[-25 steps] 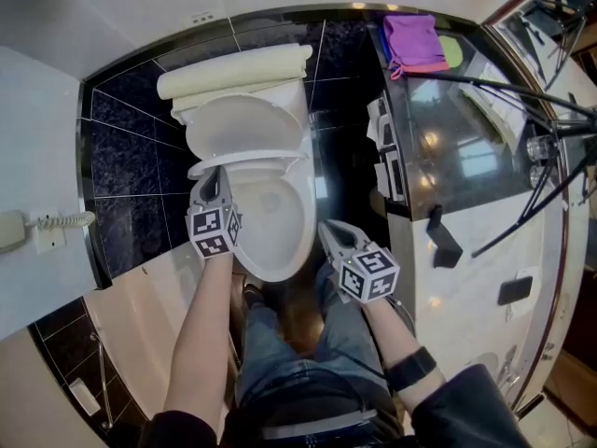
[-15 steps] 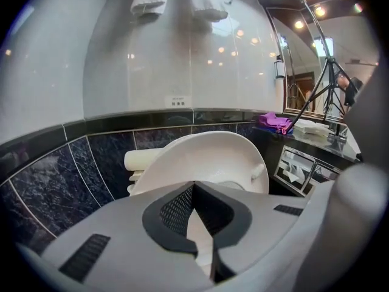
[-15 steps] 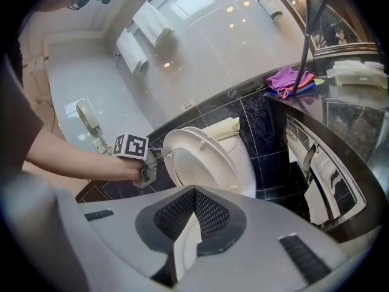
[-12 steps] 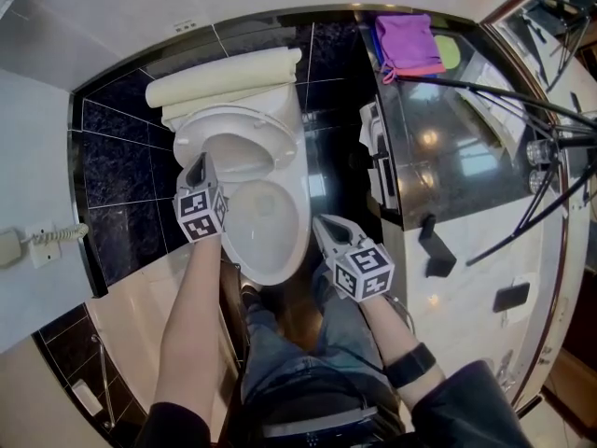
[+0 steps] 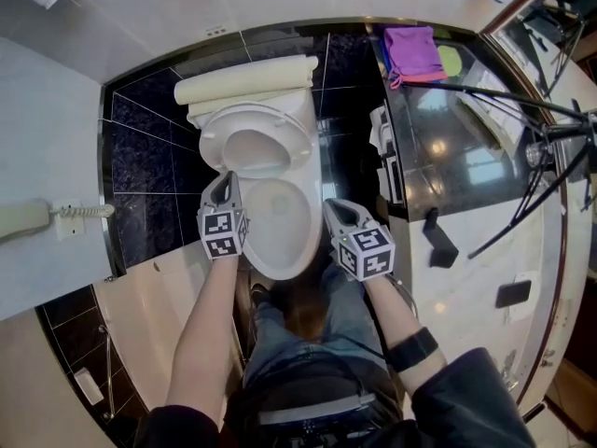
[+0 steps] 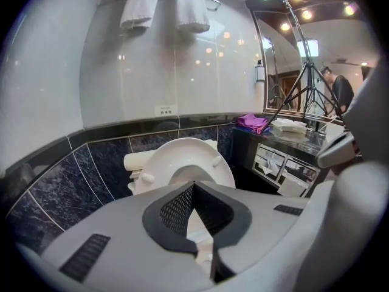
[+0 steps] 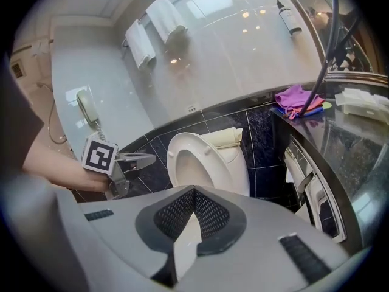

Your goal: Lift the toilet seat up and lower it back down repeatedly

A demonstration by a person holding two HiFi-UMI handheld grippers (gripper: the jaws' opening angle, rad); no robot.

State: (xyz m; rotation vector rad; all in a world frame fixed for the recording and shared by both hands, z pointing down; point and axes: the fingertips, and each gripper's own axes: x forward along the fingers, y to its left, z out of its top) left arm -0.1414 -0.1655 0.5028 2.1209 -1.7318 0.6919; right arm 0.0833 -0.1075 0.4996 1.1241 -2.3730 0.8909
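The white toilet seat (image 5: pixel 256 115) stands raised against the cream cistern (image 5: pixel 247 87), above the open bowl (image 5: pixel 303 241). In the left gripper view the seat (image 6: pixel 155 163) stands upright straight ahead, and in the right gripper view the seat (image 7: pixel 185 140) tilts back. My left gripper (image 5: pixel 225 177) hovers at the bowl's left rim just below the seat's lower edge, shut and holding nothing. It shows as the left gripper (image 7: pixel 151 159) a small gap short of the seat. My right gripper (image 5: pixel 333 208) is shut and empty beside the bowl's right side.
A black glossy counter (image 5: pixel 448 138) with a purple cloth (image 5: pixel 413 49) stands right of the toilet, with drawers (image 5: pixel 384 152) facing it. Tripod legs (image 5: pixel 504 91) cross the counter. A wall phone (image 5: pixel 28 220) hangs at left. Towels (image 6: pixel 164 5) hang on a rail above.
The seat has swung from half raised on my left gripper to upright. The left gripper has drawn back from under it. The right gripper drifted slightly.
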